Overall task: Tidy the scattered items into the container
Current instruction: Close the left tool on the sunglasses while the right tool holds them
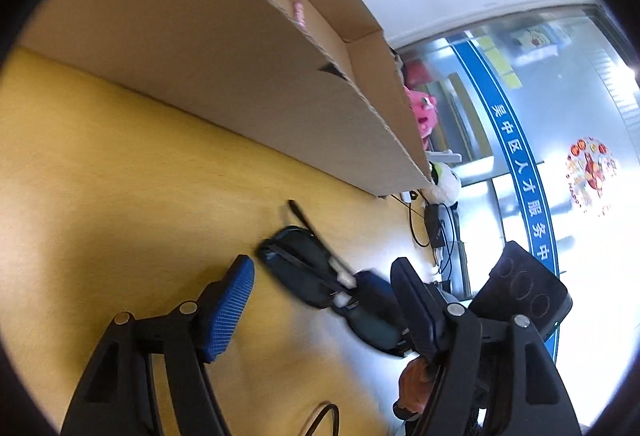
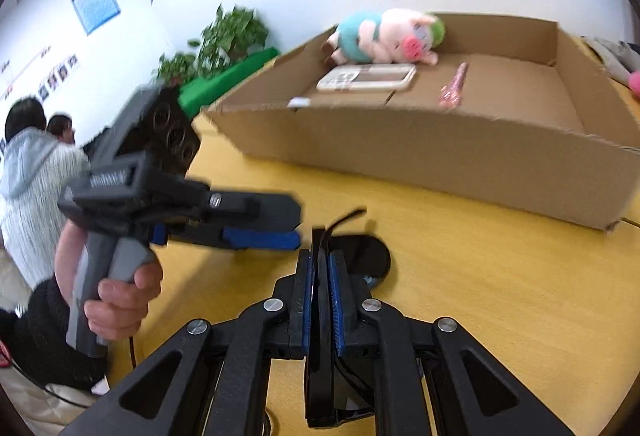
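Right wrist view: right hand-held gripper [image 2: 320, 268] clamped tight on sunglasses [image 2: 352, 252], low over the bench [image 2: 480, 276], short of the cardboard box [image 2: 400, 148]. Left hand-held gripper [image 1: 320, 300] spread wide, holding nothing. Thin grip on the frame: could twist loose.

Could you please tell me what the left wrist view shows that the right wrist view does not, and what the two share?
Only the left wrist view shows the left hand-held gripper open around the sunglasses, plus a glass door with a blue banner.

Only the right wrist view shows the right hand-held gripper shut on the sunglasses' frame, potted plants and two bystanders.

Both show the cardboard box, its plush pig and the yellow table.
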